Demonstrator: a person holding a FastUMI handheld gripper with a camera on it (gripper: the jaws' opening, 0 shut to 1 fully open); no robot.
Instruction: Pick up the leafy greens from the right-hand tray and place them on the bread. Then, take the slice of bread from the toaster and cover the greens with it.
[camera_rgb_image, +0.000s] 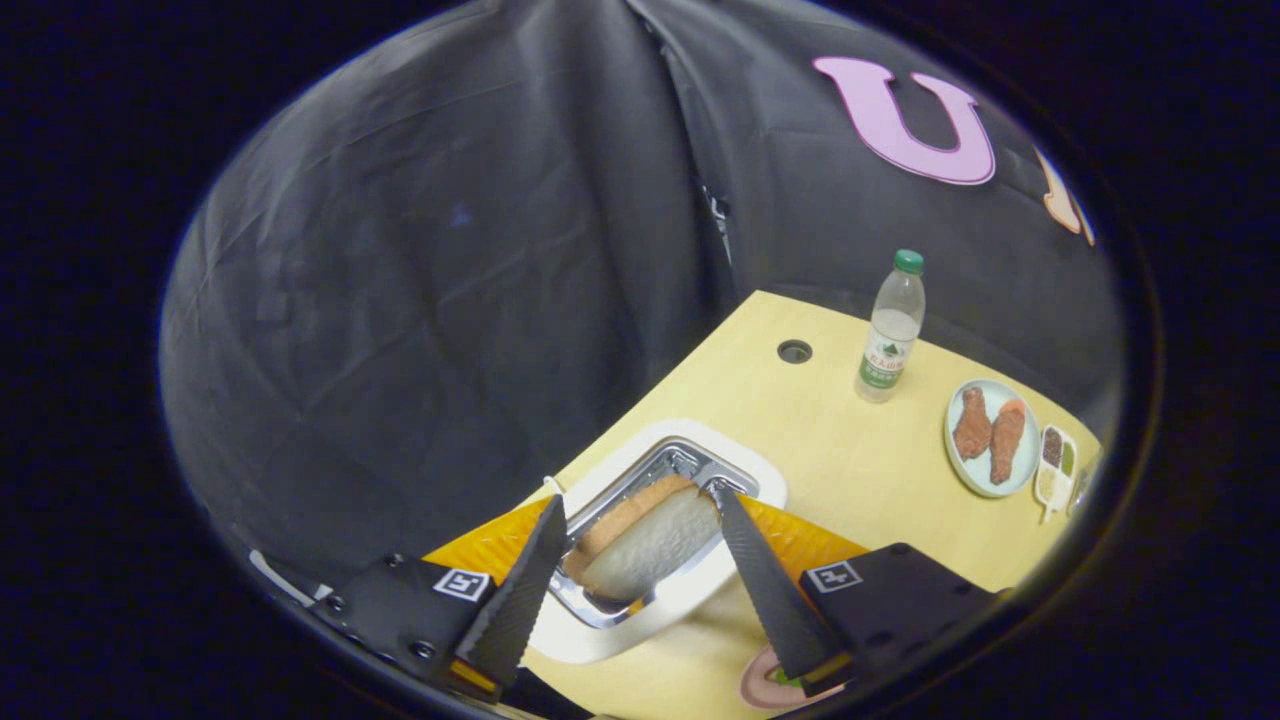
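Note:
A slice of bread (650, 550) with a brown crust sits tilted between my fingers, part-way out of the chrome slot of the toaster (745, 475), which has a white top and orange sides. My gripper (637, 500) is shut on the slice, one fingertip (548, 530) at each end of it. Below the right finger, a pink plate (765, 688) with a bit of green on it (787, 678) peeks out; most of it is hidden.
On the yellow table (840, 450) beyond the toaster stand a water bottle with a green cap (890, 330), a pale plate with two fried chicken pieces (990, 435) and a small sauce dish (1055, 465). A cable hole (794, 351) lies near the far edge.

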